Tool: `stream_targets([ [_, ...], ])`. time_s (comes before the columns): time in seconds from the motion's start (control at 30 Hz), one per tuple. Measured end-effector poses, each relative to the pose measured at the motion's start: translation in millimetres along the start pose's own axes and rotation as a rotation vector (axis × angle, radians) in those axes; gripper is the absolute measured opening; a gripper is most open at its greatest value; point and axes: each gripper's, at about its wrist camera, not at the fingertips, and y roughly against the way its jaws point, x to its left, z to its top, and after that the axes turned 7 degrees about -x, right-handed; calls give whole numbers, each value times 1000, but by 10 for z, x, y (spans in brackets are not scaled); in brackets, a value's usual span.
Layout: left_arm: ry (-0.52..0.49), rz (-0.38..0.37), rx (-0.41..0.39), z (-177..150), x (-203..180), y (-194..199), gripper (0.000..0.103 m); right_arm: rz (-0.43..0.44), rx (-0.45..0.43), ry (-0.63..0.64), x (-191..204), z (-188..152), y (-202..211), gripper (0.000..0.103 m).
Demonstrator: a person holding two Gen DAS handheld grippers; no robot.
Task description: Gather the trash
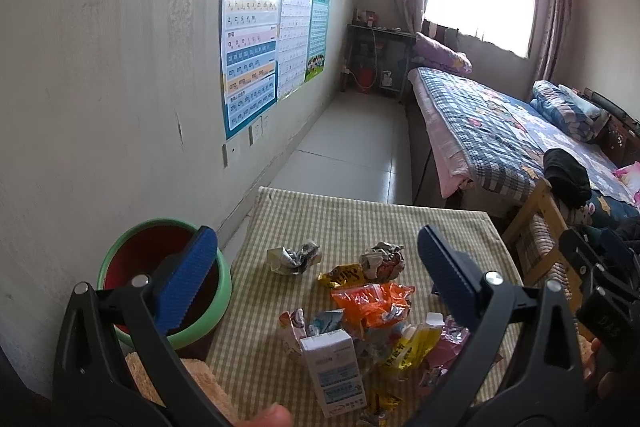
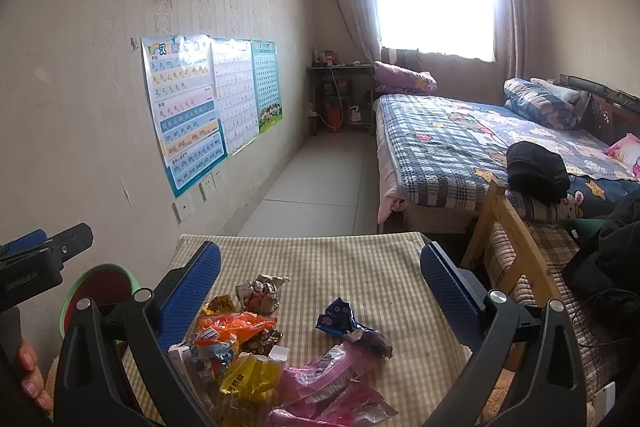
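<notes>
- Left wrist view: left gripper (image 1: pixel 318 273) released, jaws wide apart, nothing between the pads, held above the trash pile.
- Readable text: pinyin letters on wall posters (image 1: pixel 250 43); print on the white carton (image 1: pixel 334 373) too small to read.
- Trash on the checked tablecloth (image 1: pixel 360 219): white carton upright at the near edge, orange wrapper (image 1: pixel 372 301) mid-pile, yellow wrapper (image 1: pixel 344 275) behind it, two crumpled paper balls (image 1: pixel 294 257) further back.
- Green-rimmed red bin (image 1: pixel 160 259) left of the table, partly behind the left pad.
- Right wrist view: right gripper (image 2: pixel 320 283) also released, holding nothing.
- "GenRobot.AI" on the left gripper body (image 2: pixel 28 277).
- Pink wrappers (image 2: pixel 324 379) nearest, blue wrapper (image 2: pixel 338 317) alone mid-table, yellow wrapper (image 2: pixel 248 377) and orange wrapper (image 2: pixel 236 325) to its left.
- Bed (image 2: pixel 460 139) and wooden chair (image 2: pixel 512 259) to the right.
</notes>
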Motion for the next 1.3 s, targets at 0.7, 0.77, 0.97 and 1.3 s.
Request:
stream_targets([
  [0.7,-6,4,-4,9,18,-4,98,3,6,-3,28,-37,-2,96],
  [0.77,-8,5,-3,8,18,-4,98,4,8,-4,19,-37,-6,96],
  [0.97,-10,0,12,-8,51,-18,98,7,26,-7,2,-56,-13,96],
  [1.3,-74,-65,189,-647,200,-481,93,-5,114,22,-113,-318,-141,96],
])
